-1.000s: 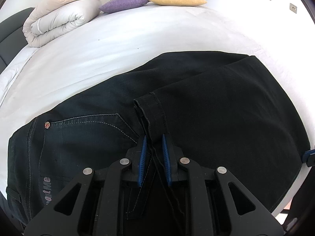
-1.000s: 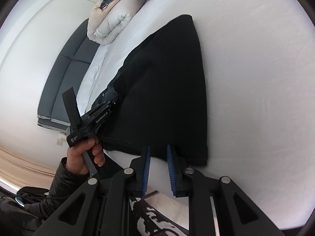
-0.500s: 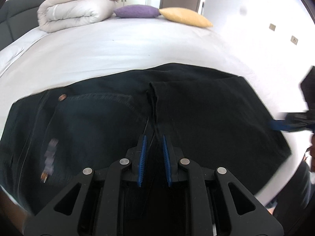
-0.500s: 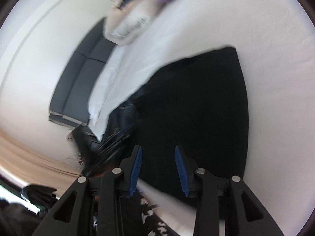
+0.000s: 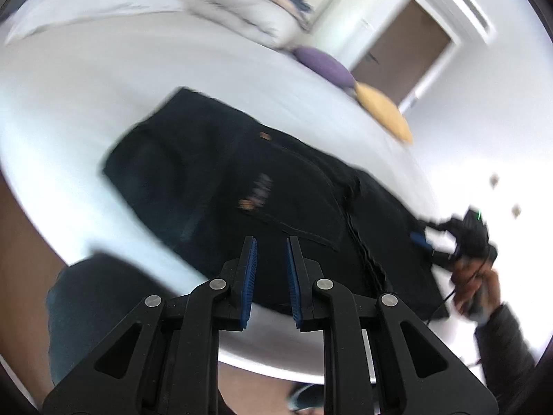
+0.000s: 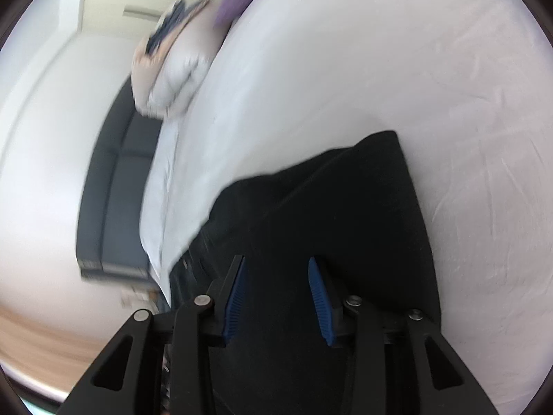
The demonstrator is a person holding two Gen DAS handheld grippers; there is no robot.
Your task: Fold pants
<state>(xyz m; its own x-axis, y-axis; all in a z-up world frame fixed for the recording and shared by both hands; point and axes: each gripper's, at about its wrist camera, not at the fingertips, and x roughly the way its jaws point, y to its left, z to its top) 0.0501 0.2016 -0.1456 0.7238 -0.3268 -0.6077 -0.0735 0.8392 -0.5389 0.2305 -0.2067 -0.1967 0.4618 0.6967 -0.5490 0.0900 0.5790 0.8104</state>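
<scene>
Black pants [image 5: 242,186] lie folded on the white bed [image 5: 86,79], waistband end at the left, folded leg end at the right. My left gripper [image 5: 269,242] hovers above the near edge of the pants with a narrow gap between its blue pads, holding nothing. My right gripper [image 6: 276,266] is open wide, low over the pants [image 6: 345,207] at their near end. It also shows in the left wrist view [image 5: 446,238], at the right end of the pants, held by a hand.
A rolled duvet [image 5: 242,10], a purple cushion [image 5: 325,67] and a yellow cushion [image 5: 383,114] lie at the far side of the bed. A dark sofa [image 6: 114,186] stands beside the bed. Wooden floor [image 5: 27,242] shows below the bed edge.
My left gripper let go of the pant hem, drew back and swung left. My right gripper opened wide and moved over the pants' right end.
</scene>
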